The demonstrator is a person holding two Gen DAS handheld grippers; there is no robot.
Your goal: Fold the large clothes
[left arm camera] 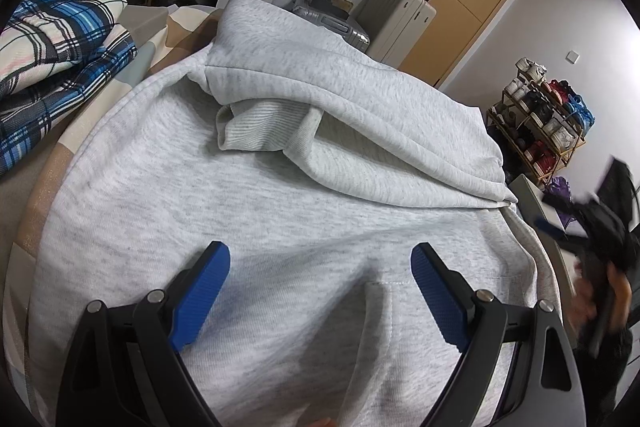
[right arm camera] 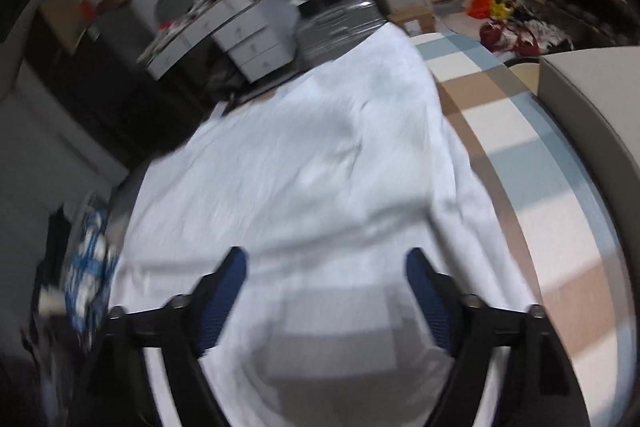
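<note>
My left hand-held gripper [left arm camera: 320,267] hangs over the light grey fleece hooded sweatshirt [left arm camera: 248,195], its blue pads spread wide with nothing between them. The sweatshirt lies flat on the bed's checked beige, white and blue sheet [right arm camera: 532,163], hood [left arm camera: 360,107] folded down over the body, a ribbed cuff [left arm camera: 256,125] tucked beneath it. My right hand-held gripper [right arm camera: 326,271] also stands wide apart above the cloth, gripping nothing. A blue plaid quilt [left arm camera: 60,39] sits beside the sweatshirt.

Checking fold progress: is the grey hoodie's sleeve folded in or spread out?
Folded in: the ribbed cuff lies across the hoodie chest, below the hood.
</note>
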